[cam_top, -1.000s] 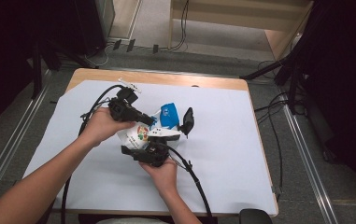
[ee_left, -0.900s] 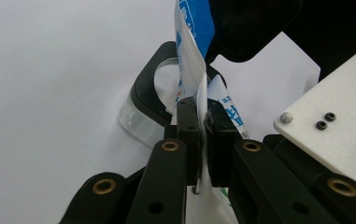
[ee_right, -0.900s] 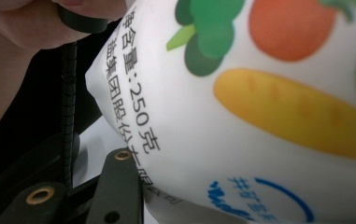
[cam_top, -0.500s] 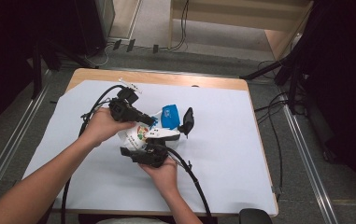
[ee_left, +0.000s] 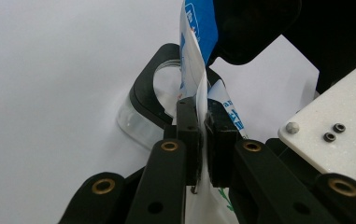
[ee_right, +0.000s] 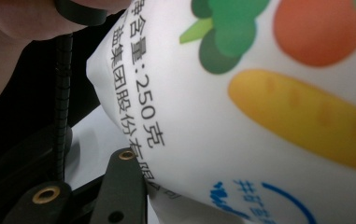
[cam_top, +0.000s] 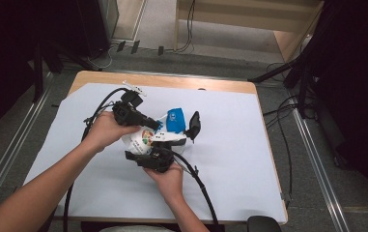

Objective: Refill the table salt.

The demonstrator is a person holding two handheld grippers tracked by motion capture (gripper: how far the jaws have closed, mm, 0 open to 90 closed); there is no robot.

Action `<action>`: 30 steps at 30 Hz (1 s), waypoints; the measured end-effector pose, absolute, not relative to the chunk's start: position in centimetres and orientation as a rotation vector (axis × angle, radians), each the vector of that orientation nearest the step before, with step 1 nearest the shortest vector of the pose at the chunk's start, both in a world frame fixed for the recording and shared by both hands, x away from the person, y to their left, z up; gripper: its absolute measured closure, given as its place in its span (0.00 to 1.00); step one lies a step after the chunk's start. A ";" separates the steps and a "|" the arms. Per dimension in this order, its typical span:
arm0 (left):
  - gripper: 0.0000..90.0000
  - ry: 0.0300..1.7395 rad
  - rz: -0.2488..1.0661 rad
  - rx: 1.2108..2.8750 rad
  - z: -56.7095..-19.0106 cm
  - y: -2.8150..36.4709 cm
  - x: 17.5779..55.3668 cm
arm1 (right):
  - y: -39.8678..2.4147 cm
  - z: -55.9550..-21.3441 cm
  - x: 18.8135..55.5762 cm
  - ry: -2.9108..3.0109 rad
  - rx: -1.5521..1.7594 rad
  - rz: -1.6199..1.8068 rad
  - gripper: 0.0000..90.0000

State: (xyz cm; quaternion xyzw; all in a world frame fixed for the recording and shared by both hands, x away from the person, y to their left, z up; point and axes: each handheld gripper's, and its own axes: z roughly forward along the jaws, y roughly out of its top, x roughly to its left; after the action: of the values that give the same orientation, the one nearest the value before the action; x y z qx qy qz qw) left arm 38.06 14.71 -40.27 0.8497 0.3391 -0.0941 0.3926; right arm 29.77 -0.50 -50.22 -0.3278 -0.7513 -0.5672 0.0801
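Landmark: the white pouch (cam_top: 145, 139), printed with vegetables and a blue top panel, held above the middle of the white-covered table (cam_top: 230, 159).

Left gripper (cam_top: 156, 125): comes in from the pouch's left, jaws clenched flat on the pouch's thin upper edge. In the left gripper view the pads (ee_left: 187, 126) pinch the film (ee_left: 202, 100) between them with no gap.

Right gripper (cam_top: 184, 141): sits under and on the near side of the pouch. Its jaws have just been closing, with the pouch body between them. In the right gripper view one jaw lies against the printed face (ee_right: 259, 107); the other is hidden, so I can't tell whether it truly grips.

A black clip-like object (cam_top: 193, 126) stands just right of the pouch. A clear, black-rimmed piece (ee_left: 150, 100) lies beyond the pouch in the left gripper view.

Progress, as judged: pouch lifted and steadied by both tools; opening or pouring not yet begun, top seam apparently intact.
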 end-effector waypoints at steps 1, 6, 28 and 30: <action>0.96 0.859 -0.239 2.158 -40.2 14.7 38.1 | -0.5 -50.2 29.7 -2.243 -0.980 -1.700 0.73; 0.96 0.854 -0.242 2.159 -40.2 14.8 38.0 | -0.5 -50.2 29.7 -2.241 -0.971 -1.707 0.73; 0.96 0.835 -0.236 2.159 -40.2 14.9 38.0 | -0.8 -50.2 29.7 -2.191 -0.977 -1.724 0.74; 0.96 0.834 -0.232 2.160 -40.2 14.9 38.0 | -0.8 -50.2 29.7 -2.193 -0.978 -1.723 0.74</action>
State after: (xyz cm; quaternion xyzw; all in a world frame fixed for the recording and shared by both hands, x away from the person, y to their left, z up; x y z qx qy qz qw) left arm 37.96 14.92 -40.15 0.8523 0.3292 -0.0915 0.3961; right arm 29.72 -0.84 -50.22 -0.3295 -0.7387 -0.5806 0.0929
